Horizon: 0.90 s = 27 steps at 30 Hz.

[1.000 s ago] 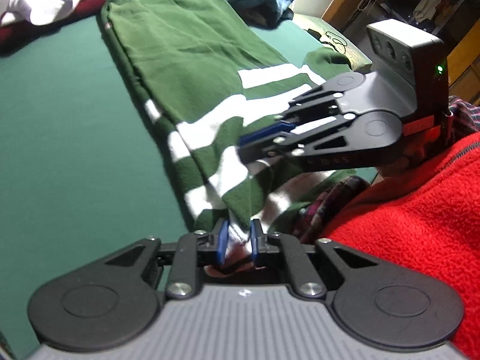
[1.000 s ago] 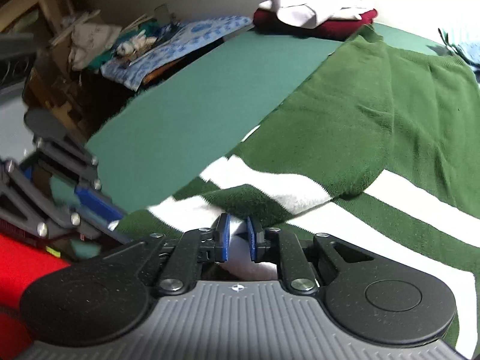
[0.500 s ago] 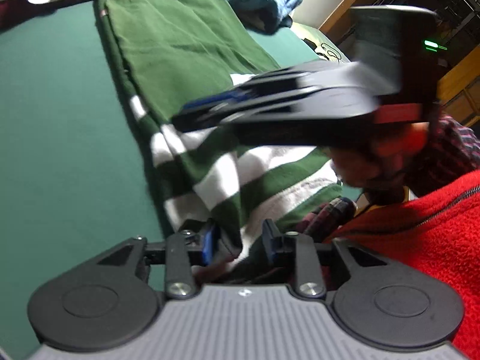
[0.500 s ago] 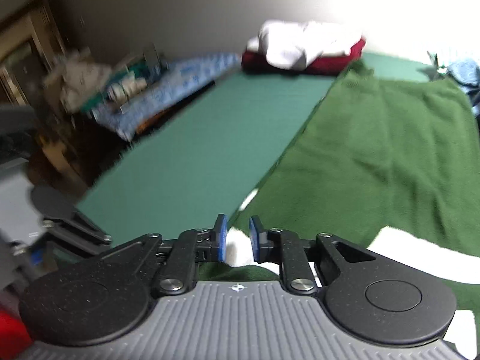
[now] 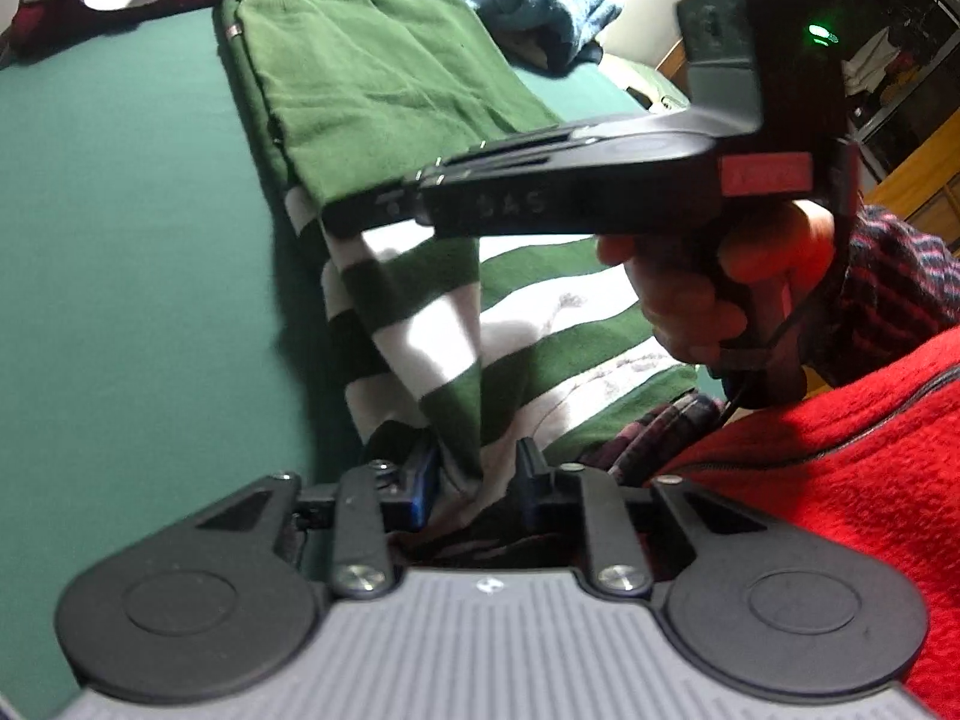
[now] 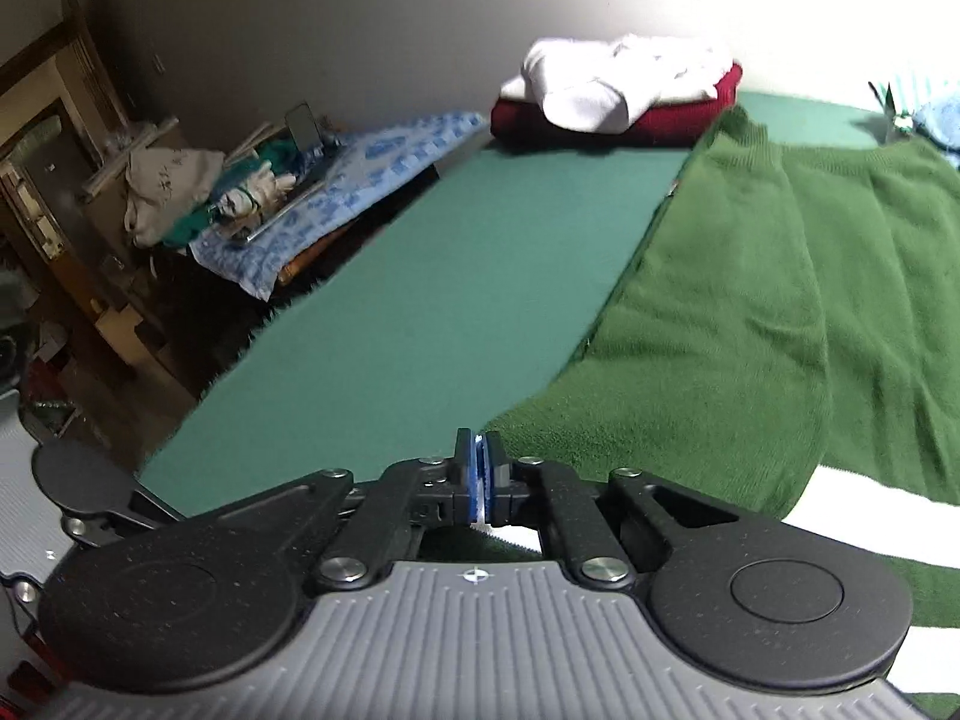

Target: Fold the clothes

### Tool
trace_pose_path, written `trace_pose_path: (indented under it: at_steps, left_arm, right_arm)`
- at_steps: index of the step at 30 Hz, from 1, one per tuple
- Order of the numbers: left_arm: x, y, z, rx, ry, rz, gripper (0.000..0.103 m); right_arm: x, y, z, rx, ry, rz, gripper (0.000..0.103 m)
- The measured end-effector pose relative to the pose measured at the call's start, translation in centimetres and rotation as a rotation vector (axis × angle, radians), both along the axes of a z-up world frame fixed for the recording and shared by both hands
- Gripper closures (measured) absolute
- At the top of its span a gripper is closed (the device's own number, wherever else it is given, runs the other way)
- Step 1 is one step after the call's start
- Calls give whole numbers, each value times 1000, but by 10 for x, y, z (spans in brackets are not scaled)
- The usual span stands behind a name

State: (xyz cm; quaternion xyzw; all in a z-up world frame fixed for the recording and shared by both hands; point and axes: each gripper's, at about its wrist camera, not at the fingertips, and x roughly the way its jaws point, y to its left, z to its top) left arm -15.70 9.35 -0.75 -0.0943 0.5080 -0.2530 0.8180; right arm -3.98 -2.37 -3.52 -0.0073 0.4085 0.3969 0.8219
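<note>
A green sweater with white stripes [image 5: 384, 72] lies lengthwise on the green bed sheet [image 5: 120, 228]. My right gripper [image 5: 336, 213] hangs over its striped near part, lifting a striped fold of it that drapes down toward the left gripper. In the right wrist view the right gripper [image 6: 478, 462] is shut on a thin white edge of the sweater [image 6: 750, 276]. My left gripper [image 5: 474, 468] is open at the bed's near edge, with striped cloth hanging loose between its jaws.
A white garment on a dark red one [image 6: 624, 90] is stacked at the bed's far left corner. A blue garment [image 5: 540, 12] lies at the far right. A cluttered table with blue cloth [image 6: 324, 192] stands left of the bed. My red fleece [image 5: 840, 480] is close right.
My left gripper has opened and let go of the striped hem. My right gripper has lifted its striped edge and carried it forward over the sweater.
</note>
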Motion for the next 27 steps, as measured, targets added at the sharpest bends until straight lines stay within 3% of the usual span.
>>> trace_pose_path:
  at_steps: [3, 6, 10, 15, 19, 27]
  left_arm:
    - [1, 1, 0, 9, 3, -8, 91]
    - [-2, 5, 4, 21, -3, -18, 92]
    - [-2, 15, 18, 86, -52, -18, 92]
    - [20, 17, 33, 60, -139, 1, 92]
    - [37, 1, 30, 60, -170, -48, 91]
    - [46, -14, -3, 103, -73, -98, 88]
  right_arm:
    - [1, -3, -8, -12, 44, -19, 100]
    - [-1, -18, 2, 18, 31, -40, 84]
    - [-7, -39, 11, -2, -14, -53, 85]
    - [-4, -45, -7, -14, 52, -98, 84]
    - [-10, -39, -8, -44, -6, -65, 80]
    - [-22, -69, -2, -21, -32, -142, 84]
